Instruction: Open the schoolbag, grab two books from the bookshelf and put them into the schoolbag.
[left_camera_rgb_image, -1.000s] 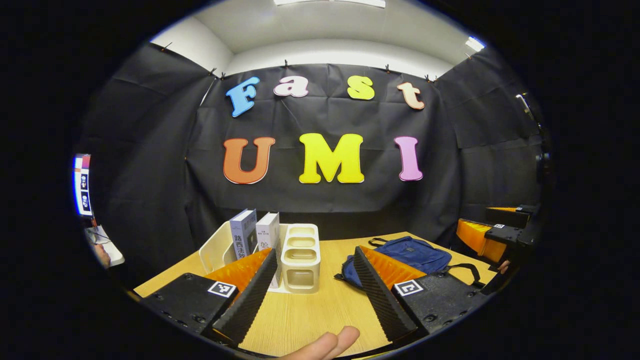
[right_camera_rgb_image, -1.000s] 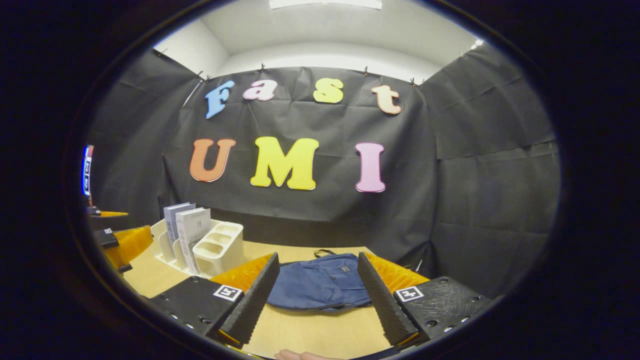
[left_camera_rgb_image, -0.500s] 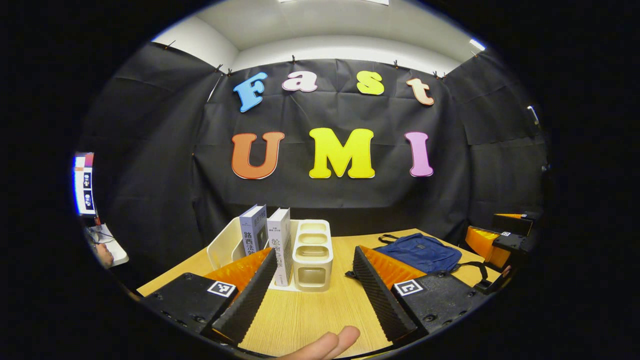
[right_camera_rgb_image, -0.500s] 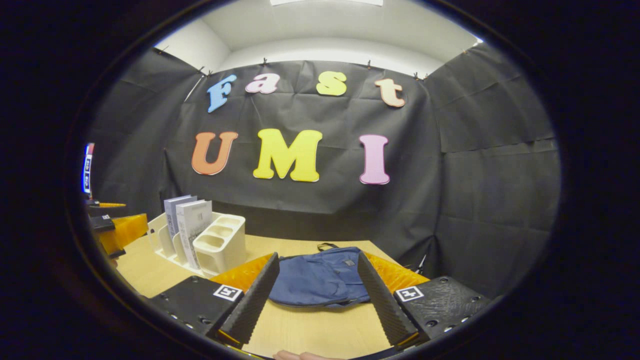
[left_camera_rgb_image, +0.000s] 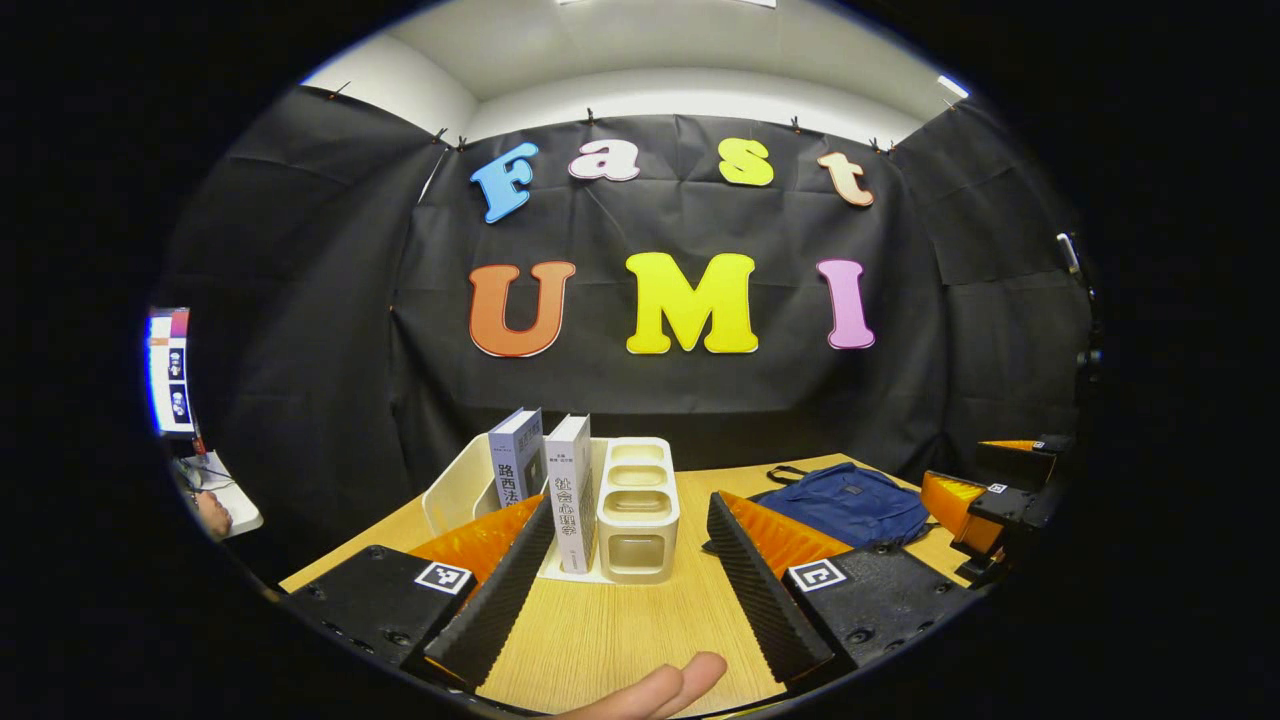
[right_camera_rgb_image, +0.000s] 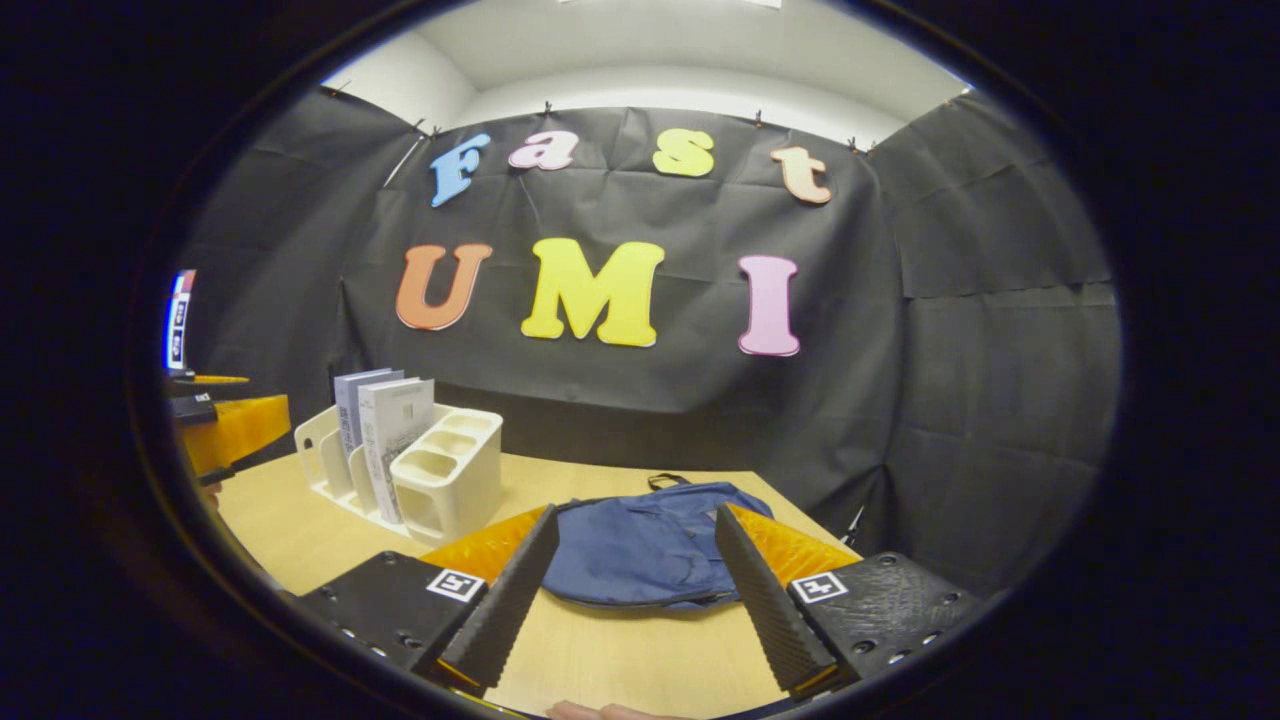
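On the light wooden tabletop (left_camera_rgb_image: 640, 620), a white plastic bookshelf with square compartments (left_camera_rgb_image: 636, 510) stands to the left, holding two upright pale-covered books (left_camera_rgb_image: 545, 475) side by side. The left gripper (left_camera_rgb_image: 625, 570) hovers above the tabletop facing this bookshelf, jaws wide apart, holding nothing. A fingertip (left_camera_rgb_image: 660, 690) shows at the bottom edge. To the right, the dark blue fabric schoolbag (right_camera_rgb_image: 645, 545) lies flat and closed. The right gripper (right_camera_rgb_image: 632, 575) hovers in front of it, jaws spread, empty.
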